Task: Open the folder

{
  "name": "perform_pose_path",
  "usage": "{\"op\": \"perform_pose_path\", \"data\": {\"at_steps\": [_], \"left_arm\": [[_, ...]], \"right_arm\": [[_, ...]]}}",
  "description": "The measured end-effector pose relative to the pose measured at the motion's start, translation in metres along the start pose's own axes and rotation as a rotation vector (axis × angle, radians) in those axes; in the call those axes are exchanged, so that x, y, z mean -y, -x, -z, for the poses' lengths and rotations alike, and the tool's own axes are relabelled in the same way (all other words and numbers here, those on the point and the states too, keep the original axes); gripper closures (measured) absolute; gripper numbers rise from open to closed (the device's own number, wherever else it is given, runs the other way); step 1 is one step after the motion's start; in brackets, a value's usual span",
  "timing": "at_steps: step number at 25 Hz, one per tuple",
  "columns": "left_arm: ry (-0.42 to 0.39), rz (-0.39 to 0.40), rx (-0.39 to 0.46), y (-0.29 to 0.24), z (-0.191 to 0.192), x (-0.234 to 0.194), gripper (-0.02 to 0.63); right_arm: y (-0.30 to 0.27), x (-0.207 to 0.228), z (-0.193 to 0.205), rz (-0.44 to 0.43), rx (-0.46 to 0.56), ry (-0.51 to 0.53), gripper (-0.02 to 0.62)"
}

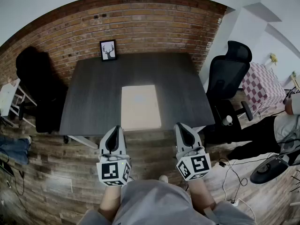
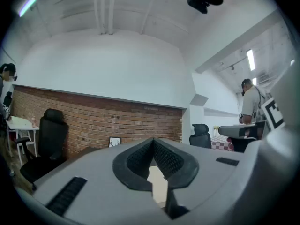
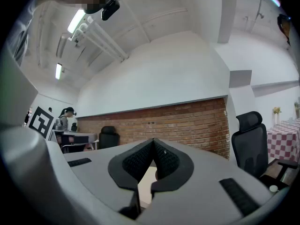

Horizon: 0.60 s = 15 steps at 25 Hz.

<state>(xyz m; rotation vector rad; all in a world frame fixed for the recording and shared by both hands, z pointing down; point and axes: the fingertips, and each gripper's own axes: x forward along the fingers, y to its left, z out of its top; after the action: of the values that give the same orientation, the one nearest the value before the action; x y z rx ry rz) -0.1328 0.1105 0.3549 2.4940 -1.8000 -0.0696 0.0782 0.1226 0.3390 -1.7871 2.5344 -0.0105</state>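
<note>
Though closed, folder [image 1: 140,108] ahead, between grippers [image 1: 114,130] [image 1: 181,126].

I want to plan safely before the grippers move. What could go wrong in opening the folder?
1. The folder lies flat and closed on the table. Its thin cover may be hard to catch, and the left gripper and right gripper are both shut, so they would likely only push it.
2. It sits near the table's front edge and nothing holds it. A push may slide it instead of opening it.
</note>
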Motion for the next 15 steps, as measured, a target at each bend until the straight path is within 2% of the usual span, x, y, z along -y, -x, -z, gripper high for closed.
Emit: {"op": "perform_pose_path", "data": {"at_steps": [15], "left_arm": [[-0.027,-0.016,-0.015,-0.002,0.001,0.013,0.604]], "right_arm": [[0.000,0.006,0.002,-0.027,-0.005,0.002,0.597]]}}
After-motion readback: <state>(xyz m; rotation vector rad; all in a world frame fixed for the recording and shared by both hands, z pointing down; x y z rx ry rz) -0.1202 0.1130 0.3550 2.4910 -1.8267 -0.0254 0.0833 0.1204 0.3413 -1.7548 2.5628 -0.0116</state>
